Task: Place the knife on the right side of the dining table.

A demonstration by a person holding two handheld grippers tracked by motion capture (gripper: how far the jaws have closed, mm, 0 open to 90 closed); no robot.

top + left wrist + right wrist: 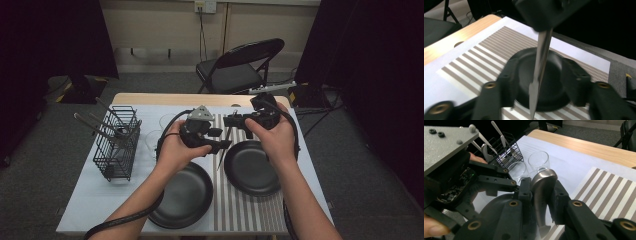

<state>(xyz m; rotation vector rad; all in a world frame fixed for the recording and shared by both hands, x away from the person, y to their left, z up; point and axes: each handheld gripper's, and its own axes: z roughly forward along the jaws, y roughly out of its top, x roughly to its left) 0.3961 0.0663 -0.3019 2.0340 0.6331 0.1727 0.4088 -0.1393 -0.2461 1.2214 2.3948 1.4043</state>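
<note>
right claw: my right claw [541, 202] is clamped on the handle of a table knife [223, 142]; I keep the blade hanging point-down so it clears the dishes.
left claw: my left claw [541, 82] stands spread, pads either side of the blade, not pressing it. Reads to me as a handover, grip now with the right.
knife: hangs in the air between both claws, above the gap between the two black plates, tip near the striped mat [245, 212].
right plate: black plate [252, 170] on the mat, just beside the tip.
left plate: second black plate [182, 197] nearer me, on the worktop [200, 99].
around: wire basket [118, 145] with cutlery at far left; clear glasses [537, 160] beside it.
in the way: left claw crowds the blade; I would pull it back first.
</note>
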